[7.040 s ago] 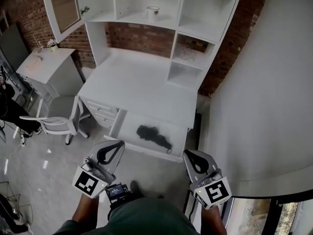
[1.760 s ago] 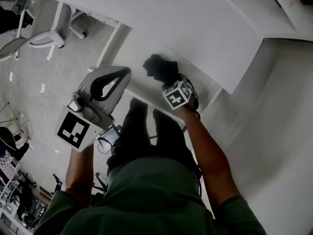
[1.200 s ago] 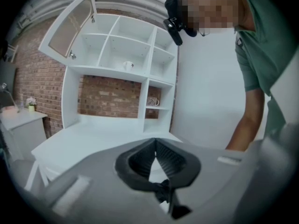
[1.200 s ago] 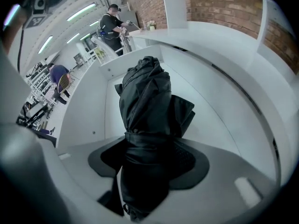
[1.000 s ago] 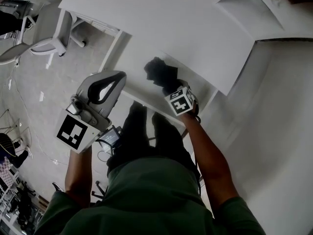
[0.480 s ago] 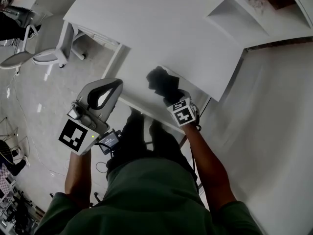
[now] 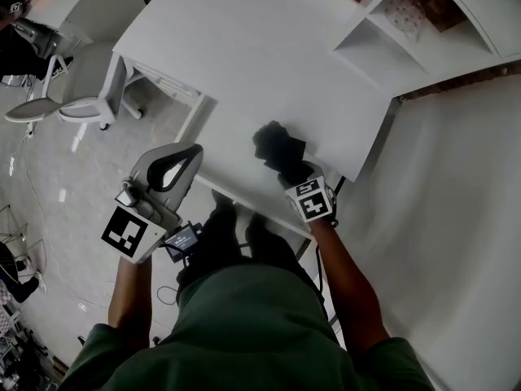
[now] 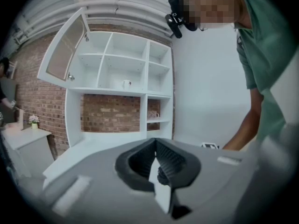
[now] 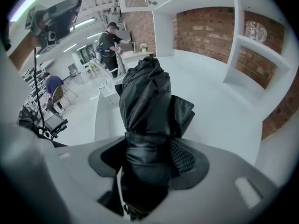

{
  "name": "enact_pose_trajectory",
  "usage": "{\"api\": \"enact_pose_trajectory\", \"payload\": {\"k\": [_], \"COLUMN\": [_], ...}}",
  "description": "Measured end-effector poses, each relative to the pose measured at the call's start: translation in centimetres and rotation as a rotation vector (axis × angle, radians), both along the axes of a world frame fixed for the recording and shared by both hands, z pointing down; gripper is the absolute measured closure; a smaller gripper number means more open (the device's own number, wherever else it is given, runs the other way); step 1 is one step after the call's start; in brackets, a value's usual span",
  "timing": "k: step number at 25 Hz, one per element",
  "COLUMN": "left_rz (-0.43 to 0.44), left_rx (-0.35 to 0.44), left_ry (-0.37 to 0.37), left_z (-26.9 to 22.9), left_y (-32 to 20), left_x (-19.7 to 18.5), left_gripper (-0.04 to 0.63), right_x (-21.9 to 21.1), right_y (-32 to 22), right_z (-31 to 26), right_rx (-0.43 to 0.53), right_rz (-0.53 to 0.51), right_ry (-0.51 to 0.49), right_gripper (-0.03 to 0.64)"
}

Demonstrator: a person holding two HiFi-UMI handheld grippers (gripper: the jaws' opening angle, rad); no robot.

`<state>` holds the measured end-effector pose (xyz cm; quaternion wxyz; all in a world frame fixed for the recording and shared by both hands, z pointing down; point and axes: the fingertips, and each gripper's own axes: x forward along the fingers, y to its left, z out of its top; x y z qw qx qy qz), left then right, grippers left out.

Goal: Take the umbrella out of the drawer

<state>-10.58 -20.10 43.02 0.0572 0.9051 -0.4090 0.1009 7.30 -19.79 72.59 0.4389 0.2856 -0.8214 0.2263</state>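
Observation:
A folded black umbrella (image 9: 145, 101) sticks forward out of my right gripper (image 9: 147, 146), whose jaws are shut on its strapped lower part. In the head view the umbrella (image 7: 277, 147) hangs over the open white drawer (image 7: 230, 160) under the desk top (image 7: 269, 55), with my right gripper (image 7: 291, 173) just behind it. My left gripper (image 7: 194, 148) hovers to the left of the drawer's front edge. Its fingertips meet with nothing between them, as the left gripper view (image 8: 154, 143) also shows.
A grey office chair (image 7: 81, 108) stands left of the desk beside a stack of small drawers (image 7: 167, 84). Open shelf cubbies (image 7: 407, 31) rise at the back right, and a white wall (image 7: 456, 218) closes the right side. People (image 9: 110, 43) are in the background.
My right gripper has risen with the umbrella, which now hangs above the drawer floor where it lay seven seconds ago. The left gripper has come up a little too.

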Motion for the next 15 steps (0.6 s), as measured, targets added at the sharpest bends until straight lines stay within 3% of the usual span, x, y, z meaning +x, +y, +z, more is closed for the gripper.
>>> {"api": "enact_pose_trajectory", "payload": {"k": [15], "left_rz": [-0.012], "left_rx": [0.052], "left_ry": [-0.007], "left_z": [-3.3], "left_y": [0.5], "left_x": [-1.2], "left_gripper": [0.592], "right_x": [2.3], "right_y": [-4.7], "right_z": [-4.4], "right_rx": [0.077], "right_rz": [0.061], "right_ry": [0.003], "right_gripper": [0.353]}}
